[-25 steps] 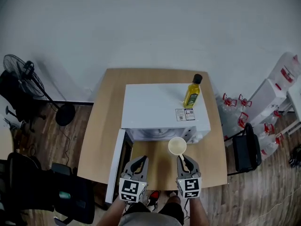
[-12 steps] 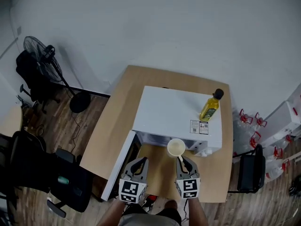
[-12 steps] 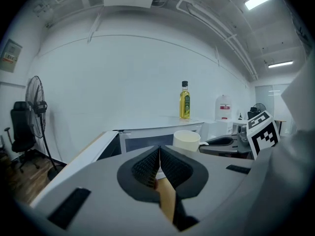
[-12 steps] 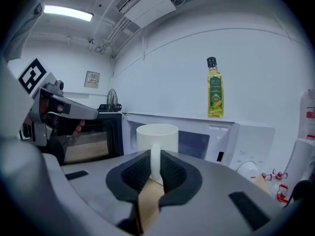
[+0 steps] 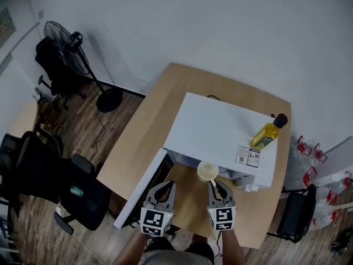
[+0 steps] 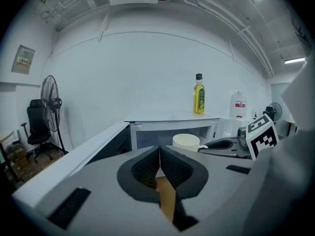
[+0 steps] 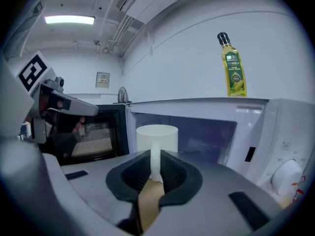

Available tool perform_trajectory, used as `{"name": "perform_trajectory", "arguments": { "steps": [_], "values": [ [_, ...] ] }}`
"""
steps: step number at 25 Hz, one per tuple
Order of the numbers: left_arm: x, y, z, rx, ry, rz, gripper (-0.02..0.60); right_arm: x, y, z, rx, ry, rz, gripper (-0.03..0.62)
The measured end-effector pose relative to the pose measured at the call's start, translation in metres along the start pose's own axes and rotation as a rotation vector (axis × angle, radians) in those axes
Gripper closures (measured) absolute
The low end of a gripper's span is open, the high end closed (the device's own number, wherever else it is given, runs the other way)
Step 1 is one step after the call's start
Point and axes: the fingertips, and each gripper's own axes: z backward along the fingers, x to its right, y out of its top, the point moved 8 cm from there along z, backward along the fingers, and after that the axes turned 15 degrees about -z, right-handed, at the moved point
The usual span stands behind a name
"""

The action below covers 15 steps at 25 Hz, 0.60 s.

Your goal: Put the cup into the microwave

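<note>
- right gripper (image 7: pixel 155 165) has its jaws pinched on the cup (image 7: pixel 156 137) handle — cup's upright, just ahead of them
- open microwave (image 7: pixel 211 136) cavity sits straight beyond the cup
- left gripper (image 6: pixel 159 156) is closed on nothing, alongside

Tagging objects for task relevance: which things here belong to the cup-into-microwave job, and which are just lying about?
In the job:
- cup, its handle clamped in the right hand-held gripper
- microwave, with its door open

Lying about:
- oil bottle, on top of the microwave
- fan
- office chair
</note>
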Motion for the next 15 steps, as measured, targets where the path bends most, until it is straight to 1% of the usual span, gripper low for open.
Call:
{"name": "perform_trajectory", "arguments": {
  "steps": [7, 15],
  "values": [
    [-0.001, -0.007, -0.007, -0.027, 0.060, 0.023, 0.555, 0.012, 0.001, -0.022, -0.014, 0.038, 0.013, 0.547],
    [-0.001, -0.015, -0.017, -0.065, 0.101, 0.043, 0.555, 0.022, -0.005, -0.045, -0.030, 0.073, 0.017, 0.546]
  ]
}}
